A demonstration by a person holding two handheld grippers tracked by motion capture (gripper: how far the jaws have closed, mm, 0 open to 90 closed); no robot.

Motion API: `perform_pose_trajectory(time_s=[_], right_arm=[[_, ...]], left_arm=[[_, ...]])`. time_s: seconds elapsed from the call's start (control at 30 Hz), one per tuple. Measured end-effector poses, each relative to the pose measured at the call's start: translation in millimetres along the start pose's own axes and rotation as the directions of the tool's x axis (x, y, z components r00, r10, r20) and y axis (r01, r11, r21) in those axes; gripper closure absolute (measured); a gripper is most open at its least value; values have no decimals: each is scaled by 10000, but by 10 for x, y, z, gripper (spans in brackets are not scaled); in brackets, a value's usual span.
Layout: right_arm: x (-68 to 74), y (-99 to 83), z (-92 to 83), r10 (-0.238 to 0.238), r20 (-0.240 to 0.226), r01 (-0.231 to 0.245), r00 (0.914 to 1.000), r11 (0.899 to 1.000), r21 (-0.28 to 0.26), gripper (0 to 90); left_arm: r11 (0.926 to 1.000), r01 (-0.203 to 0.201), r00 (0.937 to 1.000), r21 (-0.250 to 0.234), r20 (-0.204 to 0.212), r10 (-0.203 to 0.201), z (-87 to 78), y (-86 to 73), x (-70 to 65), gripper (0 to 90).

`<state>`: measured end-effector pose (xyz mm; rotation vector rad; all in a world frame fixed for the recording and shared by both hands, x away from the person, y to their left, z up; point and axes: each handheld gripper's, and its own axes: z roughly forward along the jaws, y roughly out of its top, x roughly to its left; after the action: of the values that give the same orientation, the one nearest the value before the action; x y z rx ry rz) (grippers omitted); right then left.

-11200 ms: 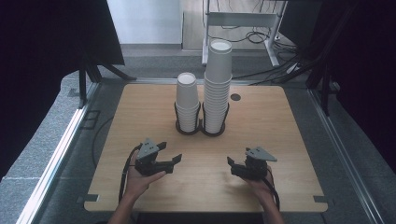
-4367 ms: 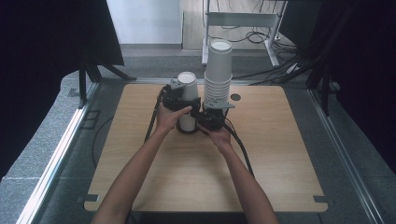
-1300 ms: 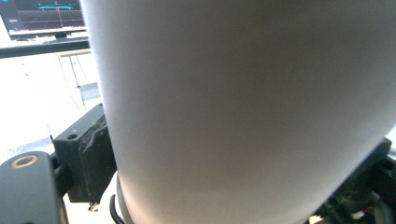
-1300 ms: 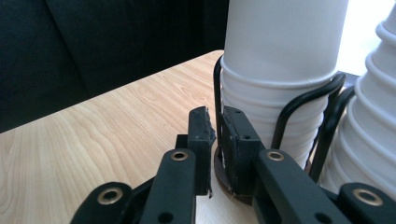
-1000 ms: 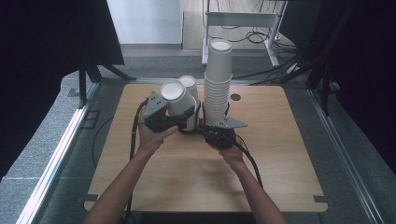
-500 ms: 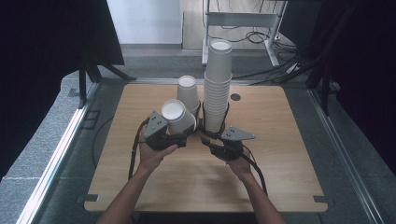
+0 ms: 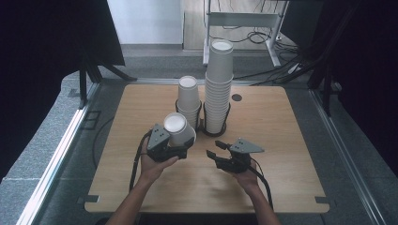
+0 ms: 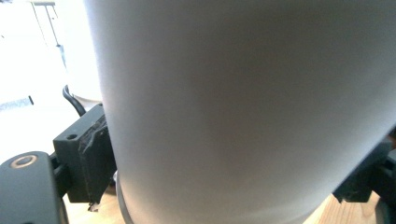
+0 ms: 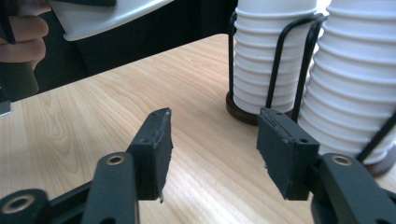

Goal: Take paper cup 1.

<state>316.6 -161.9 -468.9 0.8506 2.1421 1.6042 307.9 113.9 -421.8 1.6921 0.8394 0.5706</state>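
Here, at the near half of the wooden table [image 7: 291, 140], we hold a single white paper cup [image 7: 177, 129] in the left gripper [image 7: 174, 151], its jaws clamped against the cup's sides. The cup sits tilted, its open mouth facing up and towards the camera in the high view, just in front of the shorter stack of cups [image 7: 188, 96]. In the left gripper view the cup's wall [image 8: 243, 107] looms close, with a black pad [image 8: 91, 154] pressed to it at the left.

Our right gripper [image 7: 217, 155] hovers above the bare wood, just beside the left one and near the taller stack [image 7: 218, 84]. Its jaws have just been opening and now stand apart with nothing between them, as the right gripper view [image 9: 212, 154] shows. Both stacks stand upright in black wire holders [image 9: 280, 60] at the middle of the table, side by side.
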Motion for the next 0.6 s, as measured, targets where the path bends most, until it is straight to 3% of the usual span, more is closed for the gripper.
perform_pose_trajectory(time_s=[0.43,0.6], right_arm=[[70,-132,-109,-422,330,404,9986,9978,520,324],[65,-148,-120,-276,506,251,9983,9984,504,309]], left_arm=[[9973,194,9995,714,237,-212,91,-265,-52,118],[9945,129,9993,1038,333,-164,138,-364,-90,118]])
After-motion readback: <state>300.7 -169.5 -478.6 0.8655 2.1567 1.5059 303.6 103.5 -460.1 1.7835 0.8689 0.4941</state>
